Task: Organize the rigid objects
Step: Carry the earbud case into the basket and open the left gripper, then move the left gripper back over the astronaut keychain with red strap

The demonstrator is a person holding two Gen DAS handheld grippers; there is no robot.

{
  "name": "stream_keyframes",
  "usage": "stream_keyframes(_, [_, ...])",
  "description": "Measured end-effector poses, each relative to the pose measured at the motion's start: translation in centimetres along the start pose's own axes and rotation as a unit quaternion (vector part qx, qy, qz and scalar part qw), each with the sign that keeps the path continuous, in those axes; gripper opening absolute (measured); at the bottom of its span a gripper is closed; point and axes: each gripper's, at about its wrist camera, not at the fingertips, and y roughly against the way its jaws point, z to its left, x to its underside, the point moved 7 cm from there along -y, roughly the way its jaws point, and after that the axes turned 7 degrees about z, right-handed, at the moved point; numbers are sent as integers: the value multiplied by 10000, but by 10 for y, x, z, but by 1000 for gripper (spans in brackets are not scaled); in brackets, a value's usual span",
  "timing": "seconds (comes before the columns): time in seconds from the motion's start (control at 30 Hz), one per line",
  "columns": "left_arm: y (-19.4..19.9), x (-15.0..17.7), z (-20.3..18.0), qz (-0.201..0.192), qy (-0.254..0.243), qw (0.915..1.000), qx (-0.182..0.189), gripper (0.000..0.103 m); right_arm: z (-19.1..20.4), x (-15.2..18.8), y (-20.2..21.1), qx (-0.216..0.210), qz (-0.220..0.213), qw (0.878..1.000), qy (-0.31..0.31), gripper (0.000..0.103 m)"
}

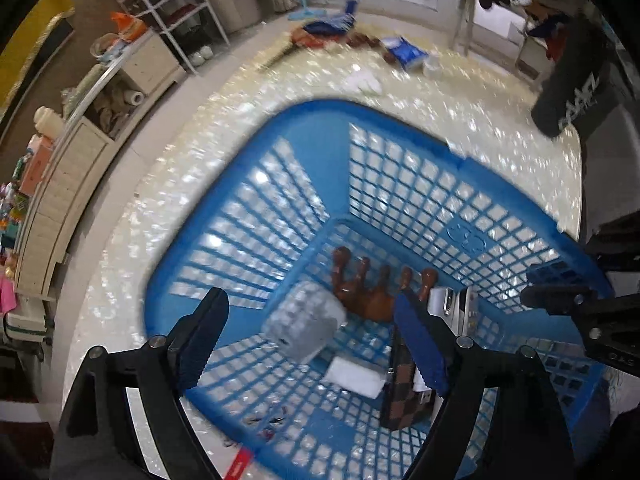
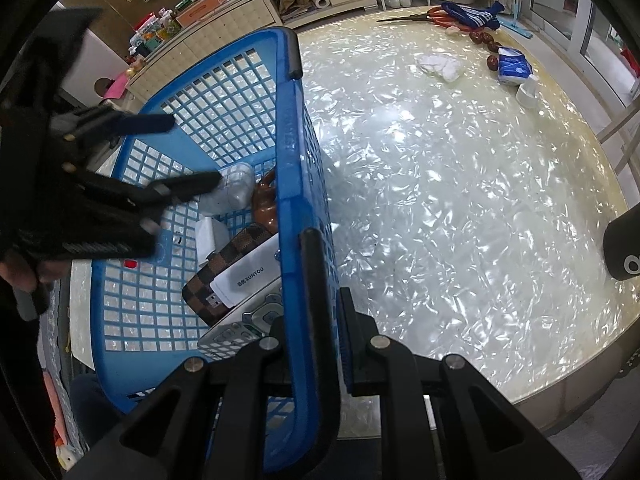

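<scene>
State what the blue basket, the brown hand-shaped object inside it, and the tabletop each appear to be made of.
Blue basket: moulded plastic, judging by its uniform colour and open lattice walls.
Brown hand-shaped object: probably varnished wood, brown with a slight sheen.
Tabletop: glossy, shell-like flaked pattern with bright reflections; material uncertain.

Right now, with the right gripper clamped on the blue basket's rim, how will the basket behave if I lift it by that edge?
The basket will probably tip toward its far side, since the right gripper pinches only one rim. Its thin lattice walls may flex. The loose items inside, like the wooden piece, would likely slide.
</scene>
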Motion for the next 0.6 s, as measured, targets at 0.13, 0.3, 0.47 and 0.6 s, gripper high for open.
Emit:
stream_keyframes(0.13, [28,2,19,-195,171,9996,-121,87,2,0,0,17,0,10000,11,13])
stream_keyframes(0.3, [62,19,45,-441,358,9981,-255,87,4,-2,2,72,-3,10000,46,13])
stream_keyframes(0.47, [73,48,70,-428,586,9968,-335,87,8,-3,3,150,-5,9999,17,13])
stream_keyframes(0.6, [75,75,89,-402,827,9952,-328,87,8,-2,3,215,25,9998,17,13])
